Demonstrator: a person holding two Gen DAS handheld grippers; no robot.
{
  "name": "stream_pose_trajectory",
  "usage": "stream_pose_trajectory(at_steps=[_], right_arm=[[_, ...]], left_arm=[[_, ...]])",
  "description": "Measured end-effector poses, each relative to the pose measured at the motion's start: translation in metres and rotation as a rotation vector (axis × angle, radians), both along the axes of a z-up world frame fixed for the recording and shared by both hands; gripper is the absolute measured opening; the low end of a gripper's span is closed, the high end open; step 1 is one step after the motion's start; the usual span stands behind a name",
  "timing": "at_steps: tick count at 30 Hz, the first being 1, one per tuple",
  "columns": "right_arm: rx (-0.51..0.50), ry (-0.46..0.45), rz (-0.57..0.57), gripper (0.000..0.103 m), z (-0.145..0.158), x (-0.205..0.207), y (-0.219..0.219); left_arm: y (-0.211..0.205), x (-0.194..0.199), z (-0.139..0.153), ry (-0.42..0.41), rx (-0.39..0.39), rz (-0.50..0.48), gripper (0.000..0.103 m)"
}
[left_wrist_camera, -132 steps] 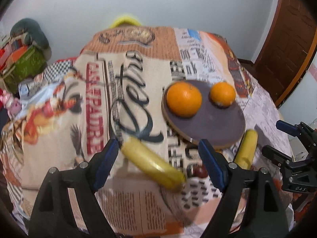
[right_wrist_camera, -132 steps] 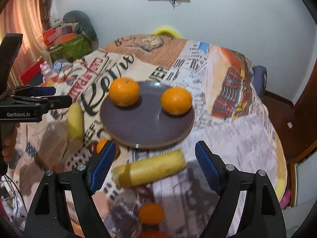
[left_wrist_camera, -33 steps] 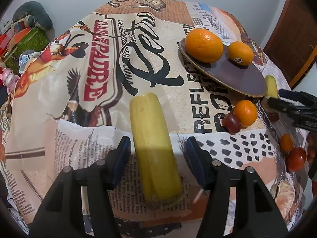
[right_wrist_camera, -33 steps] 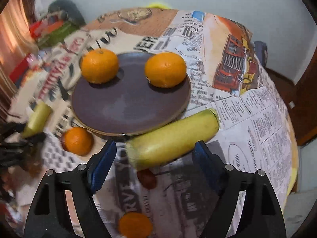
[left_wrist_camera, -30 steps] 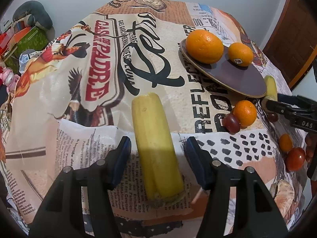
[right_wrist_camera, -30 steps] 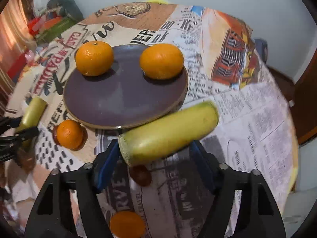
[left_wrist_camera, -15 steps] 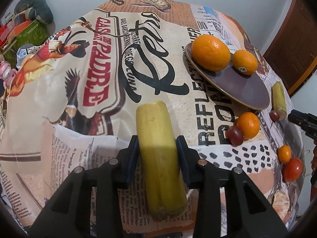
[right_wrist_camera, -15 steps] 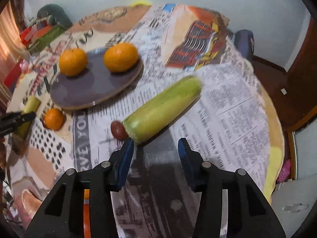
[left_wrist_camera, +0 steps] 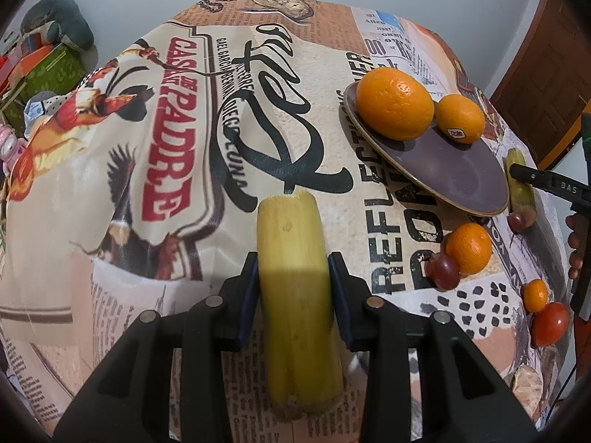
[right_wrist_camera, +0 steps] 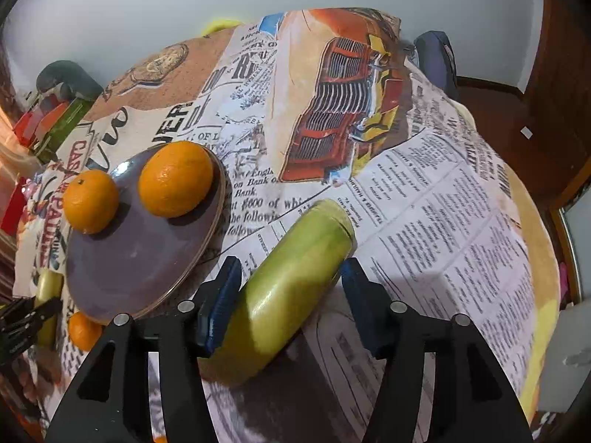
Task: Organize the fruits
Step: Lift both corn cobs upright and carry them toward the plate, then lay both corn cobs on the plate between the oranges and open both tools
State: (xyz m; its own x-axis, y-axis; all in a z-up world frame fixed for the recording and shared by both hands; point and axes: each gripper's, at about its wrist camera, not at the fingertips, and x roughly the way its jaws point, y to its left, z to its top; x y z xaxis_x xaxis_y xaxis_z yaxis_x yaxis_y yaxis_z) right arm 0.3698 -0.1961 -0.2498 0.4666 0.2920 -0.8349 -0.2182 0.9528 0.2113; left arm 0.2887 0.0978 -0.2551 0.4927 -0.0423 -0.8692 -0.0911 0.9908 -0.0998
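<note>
Newsprint cloth is covering our counter [left_wrist_camera: 110,170]; our left tool [left_wrist_camera: 291,288] is clamping one banana [left_wrist_camera: 295,295], our right tool [right_wrist_camera: 291,295] is gripping another banana [right_wrist_camera: 291,288] beside the plate [right_wrist_camera: 136,258].

A newspaper-print tablecloth [left_wrist_camera: 184,140] with a red vintage car [right_wrist_camera: 340,110] covers the table. At ten o'clock, off its edge, sits a green box [left_wrist_camera: 48,74] under a grey cushion [left_wrist_camera: 59,29]. A brown wooden door [left_wrist_camera: 546,62] stands at two o'clock.

tablecloth [left_wrist_camera: 110,170] printed cloth | plate [right_wrist_camera: 125,258] glossy – perhaps ceramic | oranges [left_wrist_camera: 394,102] dimpled
</note>
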Motion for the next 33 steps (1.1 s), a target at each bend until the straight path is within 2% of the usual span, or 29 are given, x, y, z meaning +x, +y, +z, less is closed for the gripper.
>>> stream_pose_trajectory(at_steps=[3,7,12,17,23,33], right_arm=[[0.022,0.005,0.002,0.054,-0.003,0.003,-0.003],[0.04,-0.006,0.008,0.047,0.004,-0.001,-0.007],[0.023,-0.073,0.016,0.036,0.022,-0.017,-0.01],[-0.006,-0.136,0.042,0.035,0.042,-0.037,-0.011],[0.023,-0.205,0.042,0.034,0.069,-0.057,-0.017],[0.048,-0.283,0.093,0.034,0.098,-0.071,0.0]], left_arm=[[0.0,0.006,0.0,0.005,0.0,-0.007,0.036],[-0.003,0.008,0.007,0.004,-0.008,-0.019,0.035],[-0.013,-0.005,0.035,-0.065,-0.001,-0.043,0.035],[-0.025,-0.017,0.063,-0.123,-0.004,-0.066,0.035],[-0.038,-0.024,0.092,-0.176,-0.016,-0.078,0.035],[-0.055,-0.019,0.123,-0.245,-0.024,-0.098,0.035]])
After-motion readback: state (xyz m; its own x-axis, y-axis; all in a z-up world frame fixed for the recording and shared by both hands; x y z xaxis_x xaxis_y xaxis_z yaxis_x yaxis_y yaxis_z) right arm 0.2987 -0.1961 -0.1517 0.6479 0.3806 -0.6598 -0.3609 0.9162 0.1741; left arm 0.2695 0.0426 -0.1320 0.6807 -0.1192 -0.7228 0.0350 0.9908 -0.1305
